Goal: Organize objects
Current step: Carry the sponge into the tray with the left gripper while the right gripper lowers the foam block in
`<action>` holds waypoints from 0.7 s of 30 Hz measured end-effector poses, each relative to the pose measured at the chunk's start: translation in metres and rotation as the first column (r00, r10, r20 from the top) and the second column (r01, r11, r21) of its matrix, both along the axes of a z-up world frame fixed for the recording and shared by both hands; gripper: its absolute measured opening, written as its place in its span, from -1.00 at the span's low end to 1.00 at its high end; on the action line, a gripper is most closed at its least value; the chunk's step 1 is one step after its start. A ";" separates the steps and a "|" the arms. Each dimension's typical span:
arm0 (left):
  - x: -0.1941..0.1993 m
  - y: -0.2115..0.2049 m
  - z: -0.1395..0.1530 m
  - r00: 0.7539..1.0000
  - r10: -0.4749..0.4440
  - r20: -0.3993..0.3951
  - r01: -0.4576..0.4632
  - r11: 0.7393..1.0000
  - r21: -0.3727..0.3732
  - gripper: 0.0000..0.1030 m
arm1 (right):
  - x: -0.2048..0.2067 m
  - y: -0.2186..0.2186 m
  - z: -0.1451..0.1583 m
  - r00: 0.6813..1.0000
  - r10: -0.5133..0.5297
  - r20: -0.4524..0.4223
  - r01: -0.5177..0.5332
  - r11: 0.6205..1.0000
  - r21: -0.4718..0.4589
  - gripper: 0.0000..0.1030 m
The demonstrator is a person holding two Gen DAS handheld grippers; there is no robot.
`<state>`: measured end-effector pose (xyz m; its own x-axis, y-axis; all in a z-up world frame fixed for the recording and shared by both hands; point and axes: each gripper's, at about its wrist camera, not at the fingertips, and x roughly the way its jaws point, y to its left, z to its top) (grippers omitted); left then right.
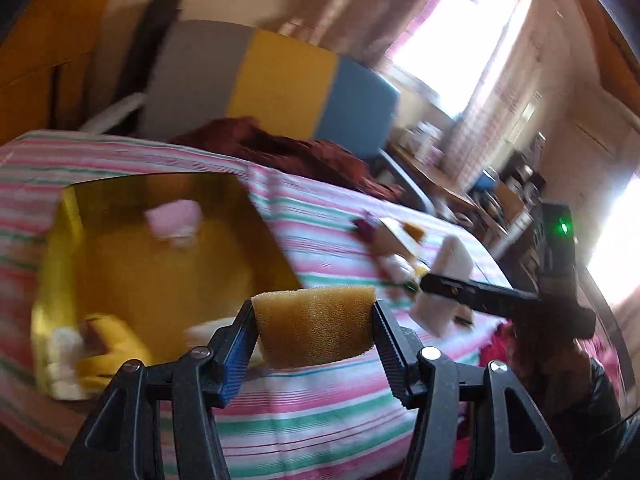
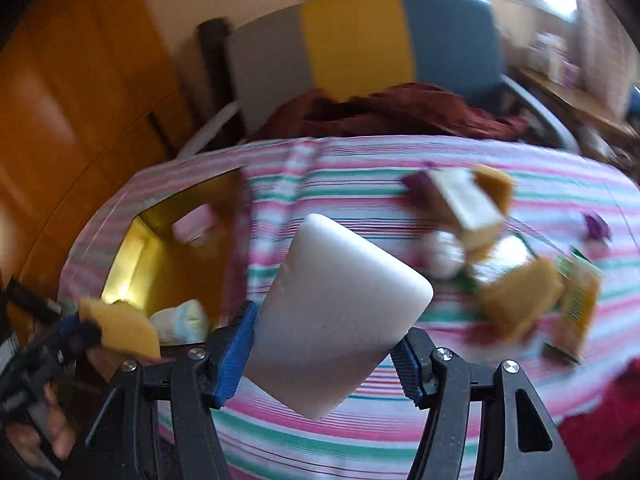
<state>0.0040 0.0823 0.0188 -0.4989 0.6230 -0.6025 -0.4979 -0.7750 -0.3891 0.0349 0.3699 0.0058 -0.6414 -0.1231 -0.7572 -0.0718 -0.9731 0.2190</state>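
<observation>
Left gripper clenched on tan sponge; right gripper grasping white foam block. Striped cloth covers the surface below both. Yellow box ahead-left of left gripper; loose sponges ahead-right of right gripper. Tricolour chair and window beyond.

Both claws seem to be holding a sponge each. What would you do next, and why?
Probably carry the yellow sponge in the left gripper over the open gold box and let go. The box already holds a pink sponge, so it looks like the collecting place. The right gripper holds the white sponge, which could follow.
</observation>
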 end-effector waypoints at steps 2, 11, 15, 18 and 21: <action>-0.005 -0.022 -0.001 0.998 0.060 0.000 -0.060 0.998 -0.004 0.12 | -0.010 -0.022 0.000 0.998 0.060 0.001 -0.060 0.998 0.017 0.24; -0.024 -0.098 -0.015 0.967 0.240 0.082 -0.244 0.969 0.045 0.12 | -0.048 -0.098 -0.003 0.954 0.298 0.033 -0.299 0.937 0.179 0.25; -0.024 -0.083 -0.017 0.981 0.185 0.057 -0.185 0.983 0.003 0.12 | -0.069 -0.124 -0.002 0.942 0.335 0.031 -0.328 0.893 0.307 0.25; -0.021 -0.061 -0.022 0.990 0.141 0.021 -0.137 0.982 -0.133 0.12 | -0.089 -0.147 -0.006 0.917 0.393 0.067 -0.389 0.845 0.367 0.26; -0.027 -0.046 -0.036 0.993 0.103 0.065 -0.087 0.973 -0.213 0.12 | -0.105 -0.174 -0.027 0.880 0.449 0.153 -0.466 0.754 0.463 0.26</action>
